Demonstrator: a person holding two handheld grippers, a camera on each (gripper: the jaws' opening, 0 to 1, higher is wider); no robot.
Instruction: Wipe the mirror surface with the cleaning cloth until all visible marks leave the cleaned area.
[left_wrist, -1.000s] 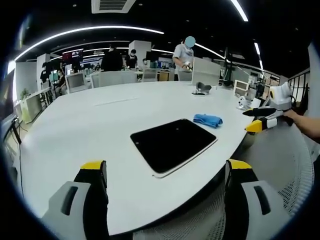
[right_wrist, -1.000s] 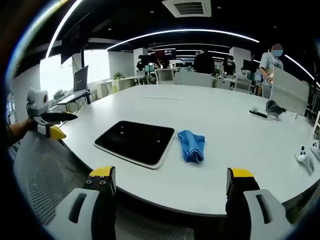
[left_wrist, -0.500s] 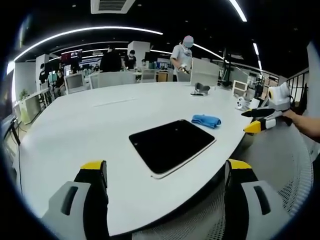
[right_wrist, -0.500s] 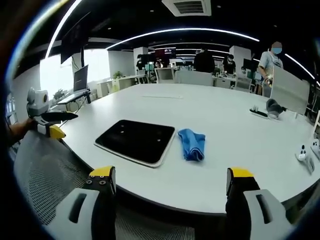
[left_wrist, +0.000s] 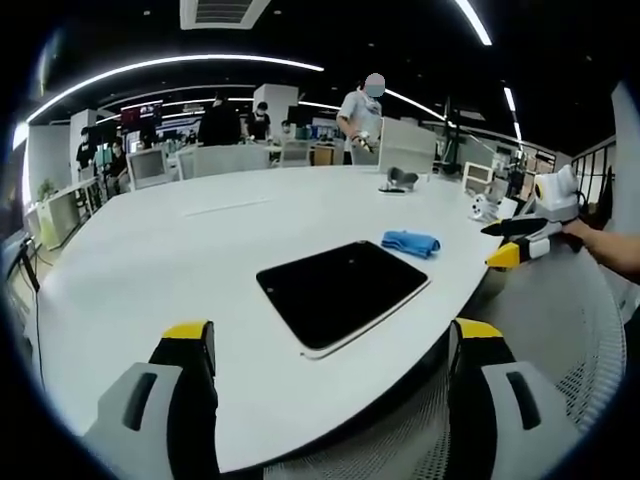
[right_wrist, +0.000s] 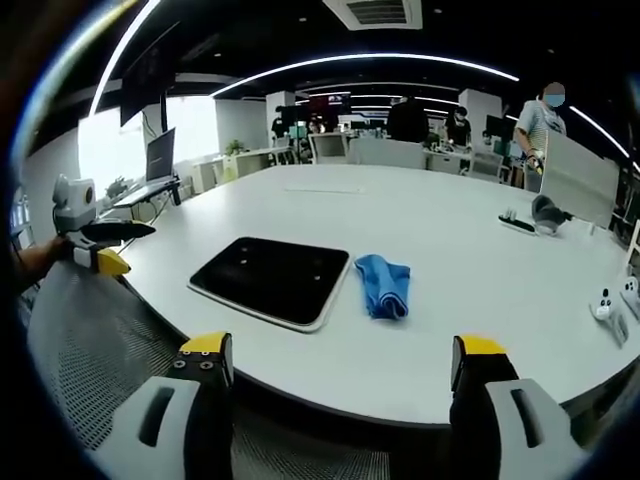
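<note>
A dark rectangular mirror (left_wrist: 343, 291) (right_wrist: 269, 278) with a pale rim lies flat near the edge of the big white table (left_wrist: 180, 250). A crumpled blue cloth (left_wrist: 410, 243) (right_wrist: 385, 285) rests on the table just beside it, apart from its rim. My left gripper (left_wrist: 330, 345) hangs open over the table edge, short of the mirror. My right gripper (right_wrist: 340, 360) is open too, held off the table in front of the cloth. Each gripper shows in the other's view: the right gripper (left_wrist: 518, 243) at the right side, the left gripper (right_wrist: 100, 247) at the left side.
A mesh chair back (right_wrist: 90, 350) sits below the table edge. Small items lie on the table: a game controller (right_wrist: 603, 307), a dark object (right_wrist: 545, 215), a white gadget (left_wrist: 485, 207). People and desks stand at the far end of the room.
Both views have drifted slightly; the mirror and cloth lie as before. Both grippers stay open.
</note>
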